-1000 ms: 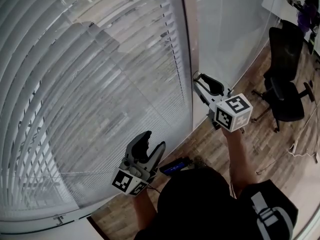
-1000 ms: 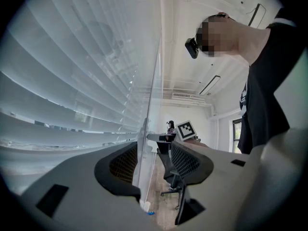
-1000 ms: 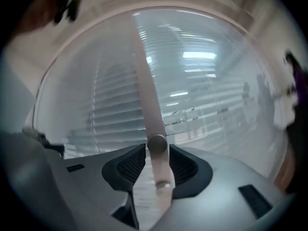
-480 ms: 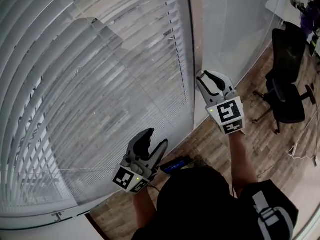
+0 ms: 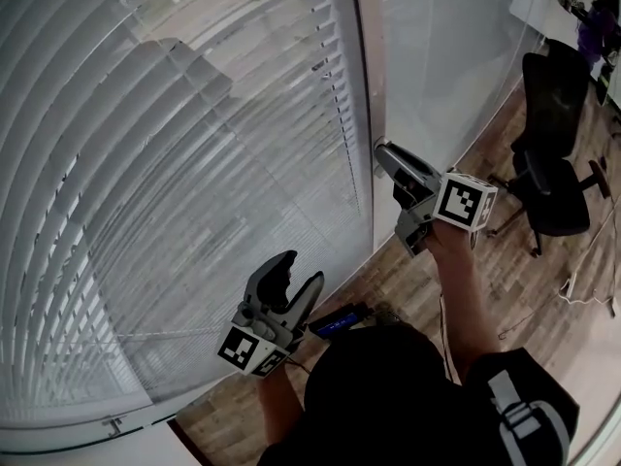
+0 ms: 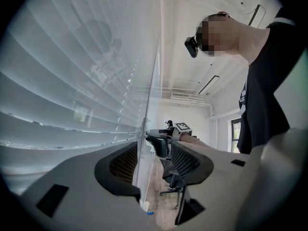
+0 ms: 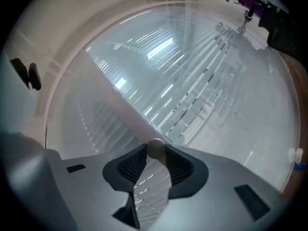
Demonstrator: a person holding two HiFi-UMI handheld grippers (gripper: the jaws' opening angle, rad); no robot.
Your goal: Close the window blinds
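At right gripper [image 7: 156, 147], wand knob [image 7: 155, 149]

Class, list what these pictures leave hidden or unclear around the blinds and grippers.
Head view: the knob is hidden behind the right gripper.
Head view: the blinds are cut off by top and left edges.
Head view: the dark floor item is too small to identify.

Bright diffuse daylight through blinds [image 5: 194, 163]; soft shadows; fisheye distortion, dark vignetted corners

Head view steeply down, both gripper views near blinds [image 5: 175, 183] (shared)
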